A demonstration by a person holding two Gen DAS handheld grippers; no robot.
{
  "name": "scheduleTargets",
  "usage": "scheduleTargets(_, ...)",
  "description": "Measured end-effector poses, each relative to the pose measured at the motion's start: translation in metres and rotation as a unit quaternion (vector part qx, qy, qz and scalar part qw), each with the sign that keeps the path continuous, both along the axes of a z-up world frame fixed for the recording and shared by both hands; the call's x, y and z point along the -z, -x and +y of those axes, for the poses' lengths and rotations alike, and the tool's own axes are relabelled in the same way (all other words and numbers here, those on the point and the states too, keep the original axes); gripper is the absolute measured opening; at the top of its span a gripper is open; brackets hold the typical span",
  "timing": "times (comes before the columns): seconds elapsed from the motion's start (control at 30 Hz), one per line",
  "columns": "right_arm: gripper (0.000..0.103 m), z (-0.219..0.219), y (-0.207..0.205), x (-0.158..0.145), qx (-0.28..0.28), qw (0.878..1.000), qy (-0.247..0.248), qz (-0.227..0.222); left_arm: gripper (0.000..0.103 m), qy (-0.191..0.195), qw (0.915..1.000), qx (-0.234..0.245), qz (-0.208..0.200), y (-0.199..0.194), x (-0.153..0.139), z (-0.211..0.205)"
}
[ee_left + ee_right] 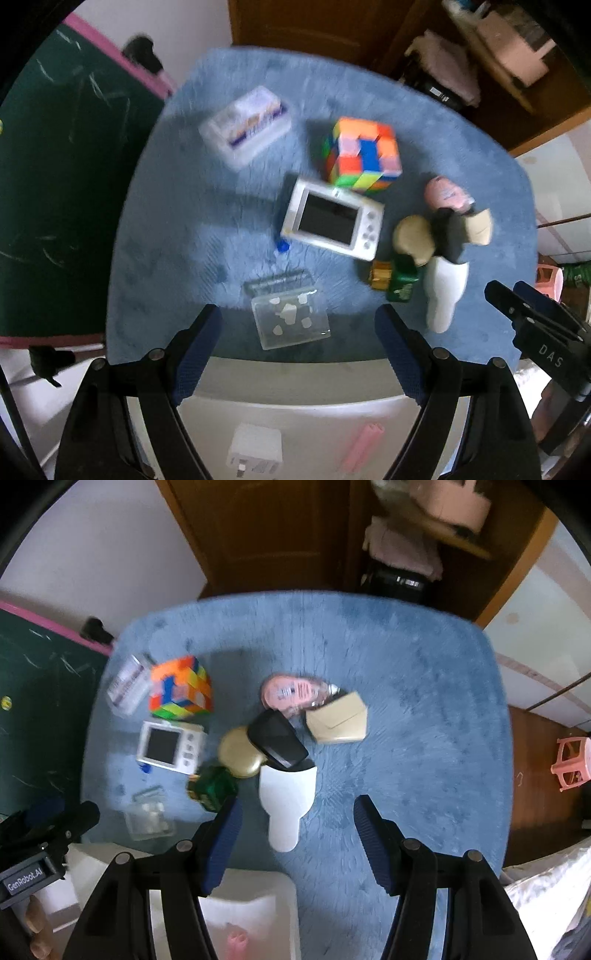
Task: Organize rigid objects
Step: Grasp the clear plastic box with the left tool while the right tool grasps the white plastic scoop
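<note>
Rigid things lie on a blue fuzzy mat point(192, 206). There is a colourful cube point(364, 155), a white screen device point(332, 218), a labelled clear box point(247, 125) and a small clear case point(290, 319) with white bits in it. My left gripper point(298, 312) is open, pointing down over that small case, apart from it. In the right wrist view a white handle-shaped piece point(288, 801) with a black head point(277, 742) lies just ahead of my open right gripper point(298, 803), whose pads do not touch it. A green bottle point(214, 786) sits by the left finger.
A white bin point(295, 387) at the mat's near edge holds a white plug point(255, 448) and a pink stick point(362, 446). Two beige cases point(338, 720) point(240, 753) and a pink dispenser point(291, 692) crowd the middle. A green chalkboard point(66, 184) stands left, wooden shelves behind.
</note>
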State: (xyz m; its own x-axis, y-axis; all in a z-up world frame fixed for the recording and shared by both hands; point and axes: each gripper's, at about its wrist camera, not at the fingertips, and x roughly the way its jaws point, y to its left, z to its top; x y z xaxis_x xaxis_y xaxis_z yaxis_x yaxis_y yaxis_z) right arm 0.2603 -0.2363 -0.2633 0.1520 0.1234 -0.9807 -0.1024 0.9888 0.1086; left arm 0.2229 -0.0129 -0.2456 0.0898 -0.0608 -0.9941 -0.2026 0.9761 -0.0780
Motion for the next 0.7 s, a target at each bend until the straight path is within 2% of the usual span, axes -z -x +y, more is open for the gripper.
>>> scheduleTargets(0.17, 0.063, 0.007, -0.008, 0.033, -0.017, 0.999, 0.004, 0.034, 0.087, 0.000, 0.9989, -0.013, 0.045, -0.005, 0.029, 0.000)
scheduleTargets(0.33, 0.063, 0.013, -0.012, 0.056, -0.030, 0.998, 0.005, 0.059, 0.087, 0.000, 0.9968, -0.031, 0.074, -0.005, 0.046, 0.002)
scheduleTargets(0.7, 0.063, 0.021, -0.014, 0.084, -0.031, 0.996, -0.004, 0.086, 0.087, 0.003, 0.9929, -0.056, 0.104, 0.000, 0.066, 0.010)
